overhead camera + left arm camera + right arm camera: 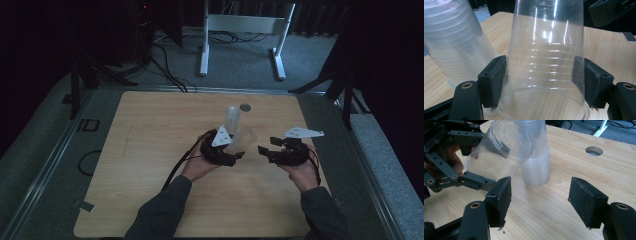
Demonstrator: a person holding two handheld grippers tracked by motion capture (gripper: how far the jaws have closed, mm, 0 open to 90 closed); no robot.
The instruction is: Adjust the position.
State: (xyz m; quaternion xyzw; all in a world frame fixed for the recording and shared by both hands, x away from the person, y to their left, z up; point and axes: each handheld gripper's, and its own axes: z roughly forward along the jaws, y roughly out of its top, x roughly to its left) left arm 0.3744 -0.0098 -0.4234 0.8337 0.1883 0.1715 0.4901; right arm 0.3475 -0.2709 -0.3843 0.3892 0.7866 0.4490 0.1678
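Note:
A clear plastic cup (546, 50) is held tilted above the table, with my left gripper (541, 82) shut on its ribbed wall near the rim. The same cup (499, 150) points its base toward my right gripper (540, 200), whose jaws stand open with nothing but bare table between them. In the high view the left gripper (235, 150) holds the cup (242, 139) at the table's middle, and the right gripper (267, 147) faces it from the right. A stack of clear cups (536, 162) stands upside down just behind the held cup; the stack (232, 119) also shows in the high view.
The wooden table (150, 150) has a round cable hole (244, 107) near its far edge, behind the stack. A black cable (175, 170) trails from the left gripper. White desk legs (204, 50) stand on the carpet beyond the table.

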